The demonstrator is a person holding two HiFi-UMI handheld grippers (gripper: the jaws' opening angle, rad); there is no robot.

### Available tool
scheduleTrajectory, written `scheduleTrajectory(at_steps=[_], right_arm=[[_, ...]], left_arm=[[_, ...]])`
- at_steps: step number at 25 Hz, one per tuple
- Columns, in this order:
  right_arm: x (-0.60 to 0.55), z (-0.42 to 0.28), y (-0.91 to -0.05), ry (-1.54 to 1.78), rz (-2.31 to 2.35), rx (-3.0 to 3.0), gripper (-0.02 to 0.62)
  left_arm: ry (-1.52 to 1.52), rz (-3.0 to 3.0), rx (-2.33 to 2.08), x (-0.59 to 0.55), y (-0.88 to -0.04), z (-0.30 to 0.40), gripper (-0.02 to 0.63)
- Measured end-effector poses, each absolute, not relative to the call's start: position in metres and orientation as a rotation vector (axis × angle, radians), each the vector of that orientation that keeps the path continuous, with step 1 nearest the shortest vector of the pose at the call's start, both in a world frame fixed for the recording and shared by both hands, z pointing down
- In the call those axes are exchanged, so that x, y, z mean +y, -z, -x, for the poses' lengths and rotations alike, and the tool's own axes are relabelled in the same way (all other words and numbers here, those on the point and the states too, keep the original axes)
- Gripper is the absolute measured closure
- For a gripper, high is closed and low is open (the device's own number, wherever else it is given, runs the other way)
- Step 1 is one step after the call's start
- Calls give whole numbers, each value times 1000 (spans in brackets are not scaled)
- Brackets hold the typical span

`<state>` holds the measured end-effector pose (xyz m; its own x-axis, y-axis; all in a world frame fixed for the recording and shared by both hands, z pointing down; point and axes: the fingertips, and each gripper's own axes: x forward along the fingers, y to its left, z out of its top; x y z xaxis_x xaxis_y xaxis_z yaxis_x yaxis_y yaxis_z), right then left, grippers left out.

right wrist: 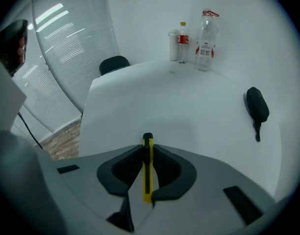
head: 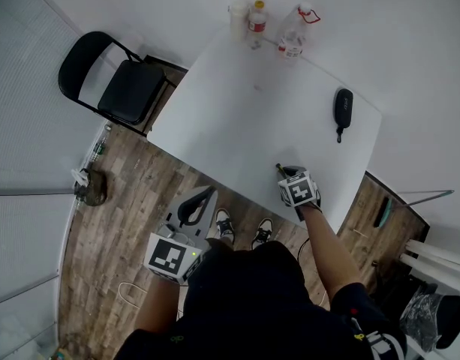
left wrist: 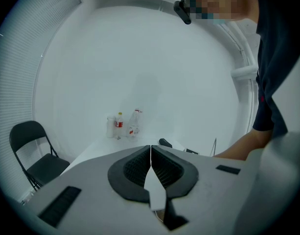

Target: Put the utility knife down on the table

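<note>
1. Head view: My right claw (head: 287, 173) hangs over the near edge of the white counter (head: 245, 118), clenched on the utility knife (head: 278, 168). Only the knife's dark tip pokes out past the jaws, toward the counter's middle. I cannot tell whether the knife touches the counter. My left claw (head: 195, 207) is off the counter, just short of its near edge, over the wooden floor (head: 132, 193) and beside my shoes (head: 245, 229). A black pouch (head: 343, 109) lies near the counter's right edge. Two bottles (head: 257, 17) and a white cup (head: 239, 13) stand at the counter's far corner. A black folding chair (head: 124, 81) stands off the counter's left side.

2. Left gripper view: My left claw (left wrist: 150, 153) is clenched, pads pressed together with nothing between them. Beyond it the counter stretches away, with the bottles at its far end.

3. Right gripper view: My right claw (right wrist: 148, 153) grips the utility knife (right wrist: 148, 170). The yellow body stands on edge between the pads and the black tip points toward the counter's far end. The pouch lies near the counter's right edge, well apart from the knife.
</note>
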<state>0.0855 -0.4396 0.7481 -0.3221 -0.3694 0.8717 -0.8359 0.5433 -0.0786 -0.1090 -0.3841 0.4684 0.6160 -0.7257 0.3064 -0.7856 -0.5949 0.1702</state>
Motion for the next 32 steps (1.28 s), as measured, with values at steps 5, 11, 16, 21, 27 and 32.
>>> scheduleTrajectory(at_steps=[5, 11, 16, 21, 27, 32], right_arm=[[-440, -85, -746, -664, -984, -1937, 520], [-452, -90, -680, -545, -1151, -2084, 517], [-450, -99, -568, -332, -1342, -2321, 540], [-430, -114, -468, -163, -1491, -2460, 560], [-389, -133, -380, -2, -1602, -2579, 572], [-365, -152, -341, 92, -1681, -2598, 574]], left_arm=[[-310, -2571, -1211, -385, -467, 107, 583], [-296, -2602, -1200, -386, -455, 98, 583], [-273, -2670, -1165, -384, -436, 78, 583], [-176, -2726, -1120, -384, -404, 53, 583], [-118, -2828, -1091, -377, -367, 28, 583], [-94, -2863, -1110, -379, -352, 19, 583]])
